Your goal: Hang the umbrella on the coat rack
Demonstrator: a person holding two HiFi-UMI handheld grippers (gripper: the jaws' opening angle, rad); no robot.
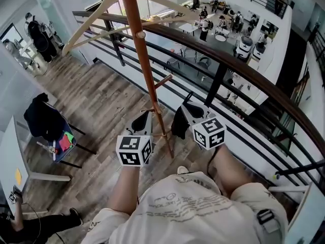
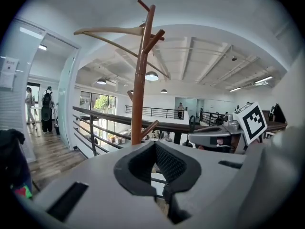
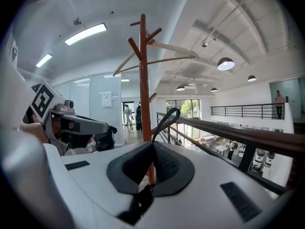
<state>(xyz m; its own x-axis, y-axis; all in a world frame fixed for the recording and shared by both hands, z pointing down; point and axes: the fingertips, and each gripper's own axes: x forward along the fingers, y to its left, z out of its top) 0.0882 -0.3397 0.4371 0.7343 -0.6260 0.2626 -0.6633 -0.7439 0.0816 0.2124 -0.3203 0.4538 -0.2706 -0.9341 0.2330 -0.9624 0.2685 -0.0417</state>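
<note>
The coat rack point(image 1: 143, 60) is a tall brown wooden pole with angled pegs; it rises between my two grippers. In the left gripper view the coat rack point(image 2: 138, 80) stands just beyond the jaws, and in the right gripper view the coat rack point(image 3: 143, 70) does too. My right gripper point(image 1: 189, 109) is shut on a small black folded umbrella point(image 1: 179, 125), whose body hangs below the jaws right of the pole. Its black strap loop point(image 3: 164, 120) sticks up from my right gripper point(image 3: 153, 149), near a low peg point(image 3: 152, 98). My left gripper point(image 1: 143, 118) point(image 2: 155, 149) is shut and holds nothing.
A dark railing point(image 1: 228, 60) runs behind the rack, with a drop to a lower floor full of tables beyond it. A chair draped with black clothes point(image 1: 44, 120) stands at the left. People point(image 1: 36, 34) stand at the far left by glass walls.
</note>
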